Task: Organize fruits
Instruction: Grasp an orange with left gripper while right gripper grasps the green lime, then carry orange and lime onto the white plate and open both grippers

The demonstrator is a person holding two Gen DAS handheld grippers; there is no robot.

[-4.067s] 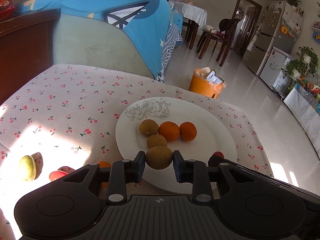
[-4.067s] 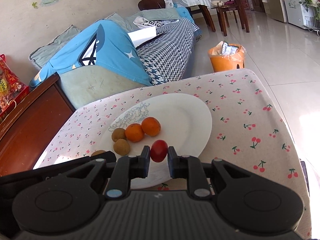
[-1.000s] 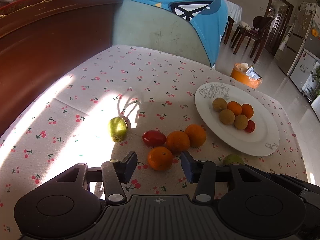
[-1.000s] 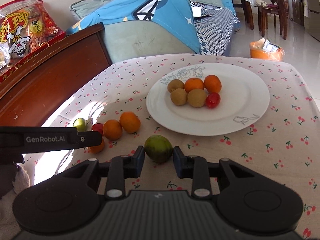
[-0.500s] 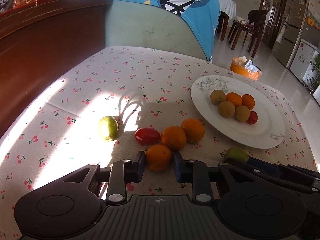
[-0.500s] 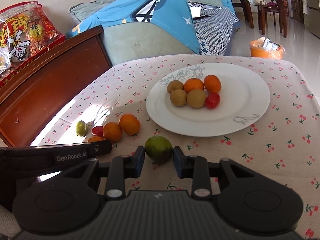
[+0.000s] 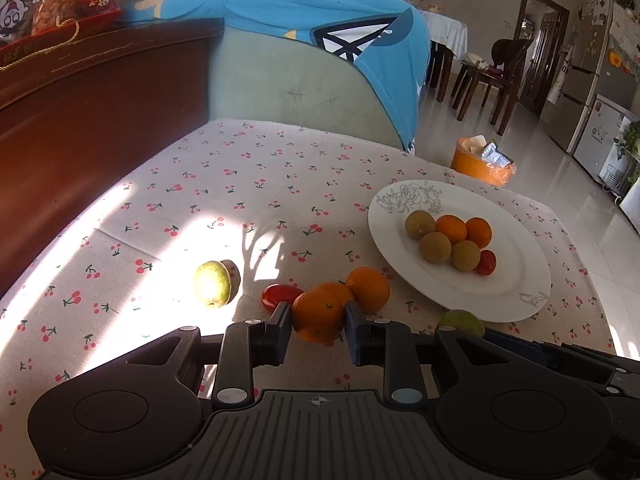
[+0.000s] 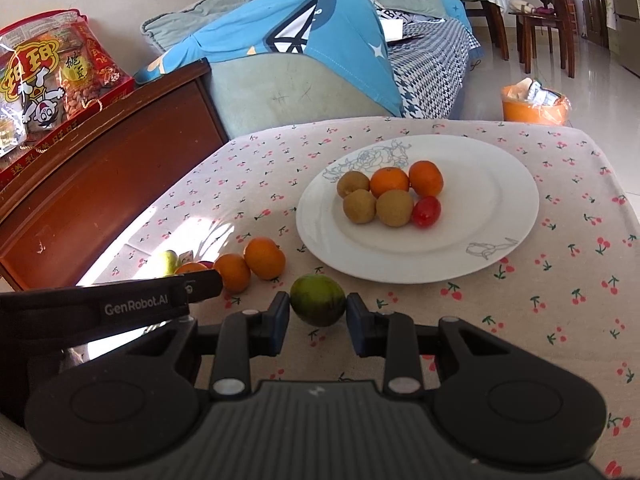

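Observation:
My left gripper [image 7: 318, 326] is shut on an orange [image 7: 318, 314], low over the cherry-print cloth. Right behind it lie two more oranges [image 7: 368, 288], a red tomato [image 7: 280, 296] and, further left, a pale green fruit [image 7: 212, 288]. My right gripper [image 8: 318, 312] is shut on a dark green fruit [image 8: 318, 300] just in front of the white plate [image 8: 480, 208]. The plate [image 7: 520, 276] holds three brown fruits, two oranges and a red tomato [image 8: 426, 211]. The left gripper's finger [image 8: 200, 280] shows at the left of the right wrist view.
A dark wooden cabinet [image 8: 100, 168] with snack bags [image 8: 48, 76] stands along the table's left side. A sofa with a blue cover [image 7: 320, 40] is behind the table. An orange bin [image 7: 482, 164] sits on the floor beyond the far right corner.
The left jaws closed from wide apart onto the orange between them. The right gripper stayed put with the green fruit.

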